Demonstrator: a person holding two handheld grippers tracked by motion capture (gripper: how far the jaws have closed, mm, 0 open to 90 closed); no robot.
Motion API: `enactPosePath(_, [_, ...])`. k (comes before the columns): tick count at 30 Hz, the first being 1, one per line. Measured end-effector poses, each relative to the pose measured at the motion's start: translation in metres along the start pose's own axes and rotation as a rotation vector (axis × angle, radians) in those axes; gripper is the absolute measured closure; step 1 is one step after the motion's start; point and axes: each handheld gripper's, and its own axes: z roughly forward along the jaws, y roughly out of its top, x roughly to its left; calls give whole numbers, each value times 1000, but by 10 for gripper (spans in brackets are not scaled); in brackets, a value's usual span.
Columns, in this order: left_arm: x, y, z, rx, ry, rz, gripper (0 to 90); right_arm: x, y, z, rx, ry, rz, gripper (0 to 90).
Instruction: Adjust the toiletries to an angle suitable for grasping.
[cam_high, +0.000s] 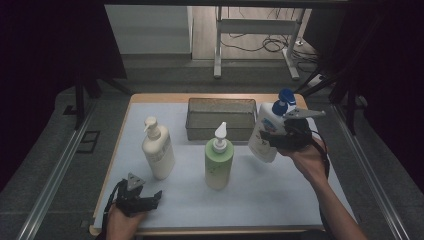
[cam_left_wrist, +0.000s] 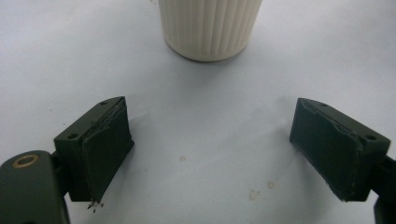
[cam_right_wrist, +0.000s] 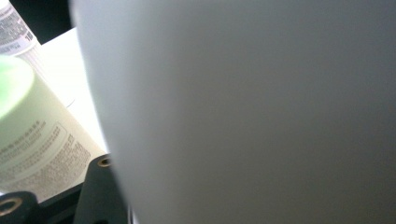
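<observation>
Right tongs (cam_high: 276, 139) pinching white blue-capped bottle (cam_high: 266, 131) lifted off table, left tongs (cam_left_wrist: 210, 149) spread wide, empty, near cream bottle (cam_left_wrist: 209, 27)

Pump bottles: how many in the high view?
3. Cream bottle stands on the left of the mat, green bottle in the middle, and the white bottle with the blue pump is tilted and lifted in the right gripper. None hidden, it seems.

Both black grippers, left gripper (cam_high: 159, 194) and right gripper (cam_high: 270, 138), carry grey three-cornered top plates, trailing black cables, brass-ringed screw holes; forearms bare.
</observation>
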Motion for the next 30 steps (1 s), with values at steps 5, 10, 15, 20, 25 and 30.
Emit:
enactPosePath(5, [0,0,0,0,0,0,121,1,9,1,-8,3,1,401])
enactPosePath(10, [0,0,0,0,0,0,121,4,21,4,-13,-5,-6,402])
enactPosePath(15, [0,0,0,1,-1,0,121,5,31,9,-22,-11,-4,403])
enactPosePath(20, [0,0,0,2,0,-2,121,6,39,15,-24,-20,2,405])
enactPosePath(25, [0,0,0,2,0,-1,121,6,46,24,-26,-26,8,406])
enactPosePath(30, [0,0,0,1,-1,-3,121,7,53,32,-23,-30,20,406])
